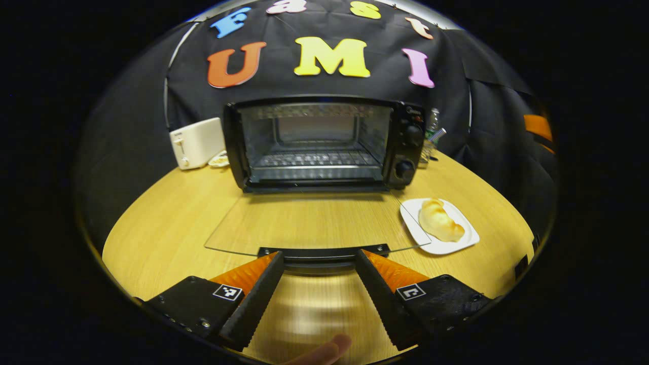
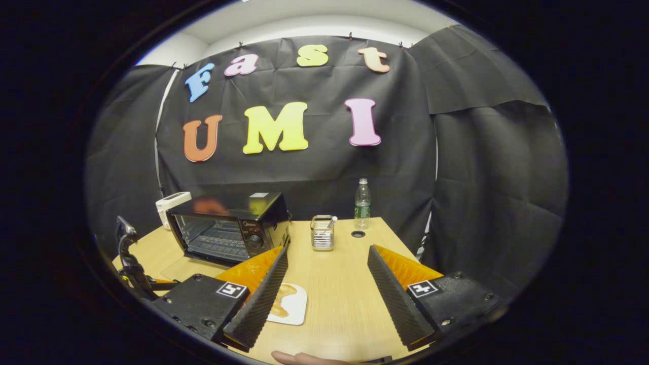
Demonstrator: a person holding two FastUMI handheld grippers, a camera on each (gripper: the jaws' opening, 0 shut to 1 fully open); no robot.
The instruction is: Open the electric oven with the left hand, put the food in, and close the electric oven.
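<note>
Black oven [image 1: 324,144] with glass door [image 1: 309,223] flat open; croissant [image 1: 440,220] on white plate [image 1: 469,238] beside it

Bystanders sitting on your bench [image 2: 345,284]
You're seeing a white toaster [image 1: 196,142] standing left, a water bottle [image 2: 362,204] and clear holder [image 2: 322,232] standing right.

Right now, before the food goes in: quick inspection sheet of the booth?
Surface: wooden table, round-edged.
Job's things: electric oven with glass door folded down flat, rack visible inside; pastry on a white plate to the oven's right.
Clutter: white toaster left of the oven; water bottle and a clear holder at the back.
Grippers: left gripper open, fingers either side of the door handle, not pressing; right gripper open, above the table, empty.
Cables: nothing seen.
Surroundings: black cloth walls.
</note>
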